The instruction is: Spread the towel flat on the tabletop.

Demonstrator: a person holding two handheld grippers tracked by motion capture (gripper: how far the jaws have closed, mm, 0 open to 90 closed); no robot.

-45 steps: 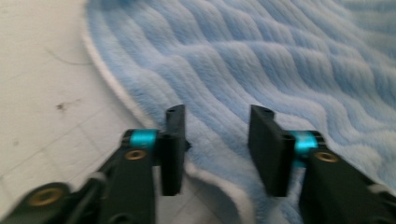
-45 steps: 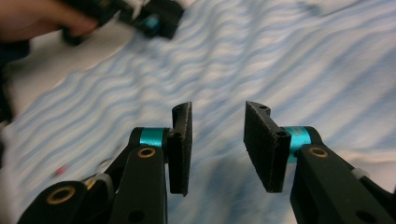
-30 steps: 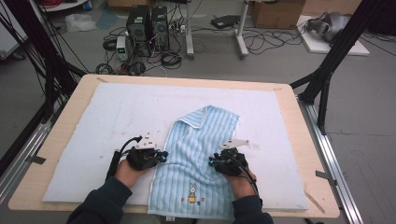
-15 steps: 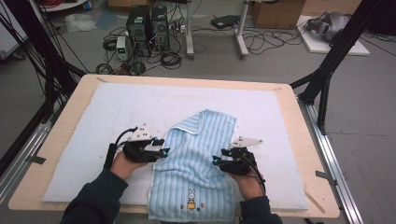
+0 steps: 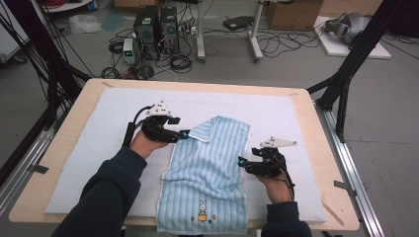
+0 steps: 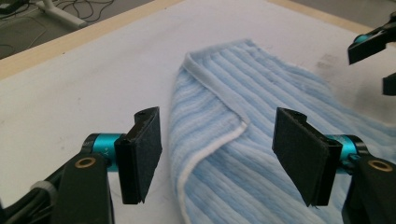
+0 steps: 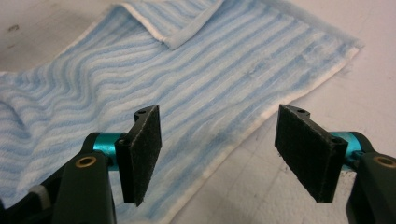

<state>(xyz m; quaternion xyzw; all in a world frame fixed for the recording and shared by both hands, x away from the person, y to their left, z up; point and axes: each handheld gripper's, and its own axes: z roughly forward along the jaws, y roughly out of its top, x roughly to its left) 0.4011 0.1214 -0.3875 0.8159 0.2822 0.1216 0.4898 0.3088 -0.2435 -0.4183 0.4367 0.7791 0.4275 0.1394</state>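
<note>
Both tools open: left tool (image 5: pixel 184 133) at towel (image 5: pixel 210 173) folded corner (not gripping), right tool (image 5: pixel 241 163) at its edge.

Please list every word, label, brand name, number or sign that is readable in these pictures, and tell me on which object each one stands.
No readable text in any view.
Blue striped towel: it carries a small embroidered rabbit figure near its near edge, a picture and not lettering; tiny marks beside it are too small to read.
Left gripper: a faint mark on its teal jaw mount is too blurred to read.
Right gripper: no lettering visible.
</note>
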